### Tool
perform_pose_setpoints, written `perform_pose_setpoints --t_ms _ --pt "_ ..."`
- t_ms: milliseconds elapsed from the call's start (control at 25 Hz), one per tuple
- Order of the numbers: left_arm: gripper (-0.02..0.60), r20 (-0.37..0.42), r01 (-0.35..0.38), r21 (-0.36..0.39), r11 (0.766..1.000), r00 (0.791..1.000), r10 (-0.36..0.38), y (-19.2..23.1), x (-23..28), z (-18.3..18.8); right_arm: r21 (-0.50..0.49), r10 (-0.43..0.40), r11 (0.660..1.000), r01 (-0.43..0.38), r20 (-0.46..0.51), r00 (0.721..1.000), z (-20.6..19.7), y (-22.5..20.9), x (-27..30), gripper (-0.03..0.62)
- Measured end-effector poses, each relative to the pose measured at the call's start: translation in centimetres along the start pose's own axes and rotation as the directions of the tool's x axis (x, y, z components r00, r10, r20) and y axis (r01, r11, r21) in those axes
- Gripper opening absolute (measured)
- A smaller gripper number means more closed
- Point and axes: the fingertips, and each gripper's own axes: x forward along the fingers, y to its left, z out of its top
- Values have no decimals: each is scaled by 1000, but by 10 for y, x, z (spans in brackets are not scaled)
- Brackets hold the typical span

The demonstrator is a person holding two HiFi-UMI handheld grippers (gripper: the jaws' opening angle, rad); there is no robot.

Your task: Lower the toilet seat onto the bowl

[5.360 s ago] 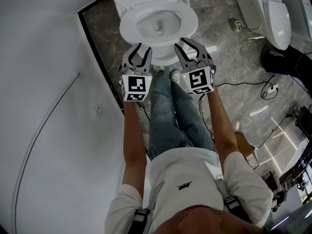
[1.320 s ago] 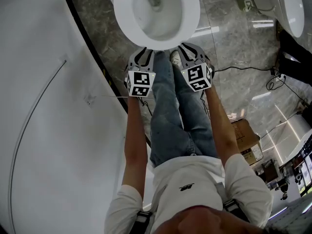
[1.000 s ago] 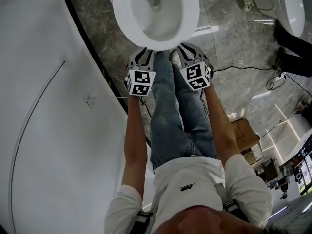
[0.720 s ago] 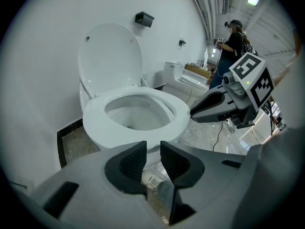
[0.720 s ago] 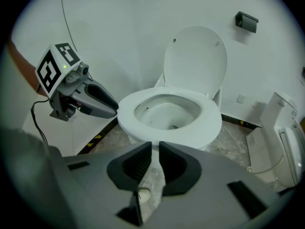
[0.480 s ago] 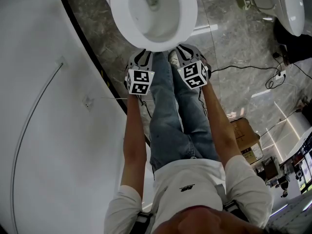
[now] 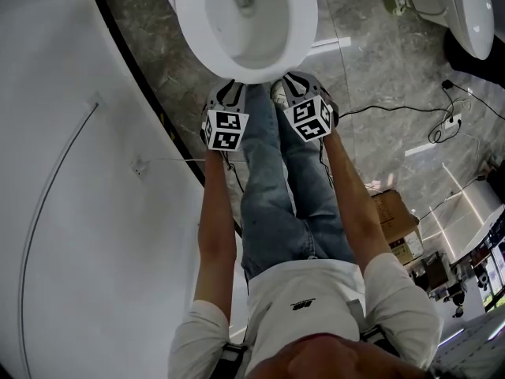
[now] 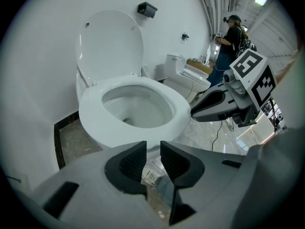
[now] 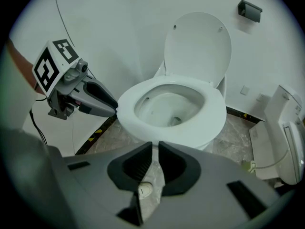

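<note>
The white toilet seat [image 7: 188,24] lies flat on the bowl, and the lid [image 8: 109,46] stands upright against the wall behind it. Both grippers hang just in front of the bowl's front rim, above the person's shoes, touching nothing. My left gripper [image 7: 229,87] shows a narrow gap between its pads [image 8: 153,149] with only floor behind it. My right gripper [image 7: 297,80] has a slimmer slit [image 9: 155,149], also with nothing in it. The seat [image 9: 217,116] and lid [image 9: 198,46] show whole in the right gripper view.
A white wall with a black floor strip [image 7: 142,69] runs along the left. A second toilet [image 7: 467,14] stands at the right, with cables [image 7: 410,117] on the marble floor and a cardboard box [image 7: 398,227]. A person [image 8: 232,37] stands far behind.
Both grippers have sunk a little, drawing back from the bowl's front rim. The seat and lid have not moved.
</note>
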Motion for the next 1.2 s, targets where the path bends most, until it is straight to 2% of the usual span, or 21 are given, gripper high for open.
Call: perform_pose_setpoints --t_ms 440,680,960,1200 --pt "106 -26 8 -23 1000 1000 -8 -1 12 -11 15 5 1000 -5 -37 999 -11 1 12 57" --pt "104 -15 24 -21 1000 1000 -24 -9 7 -2 14 6 1000 -6 -13 1000 -3 1 -2 57" --pt "72 111 11 -5 1000 994 -10 -11 -23 48 41 -25 999 20 119 993 37 -10 -37 40" --pt "44 252 -20 25 999 968 13 -2 -59 115 55 -38 998 25 250 967 90 -22 -69 34"
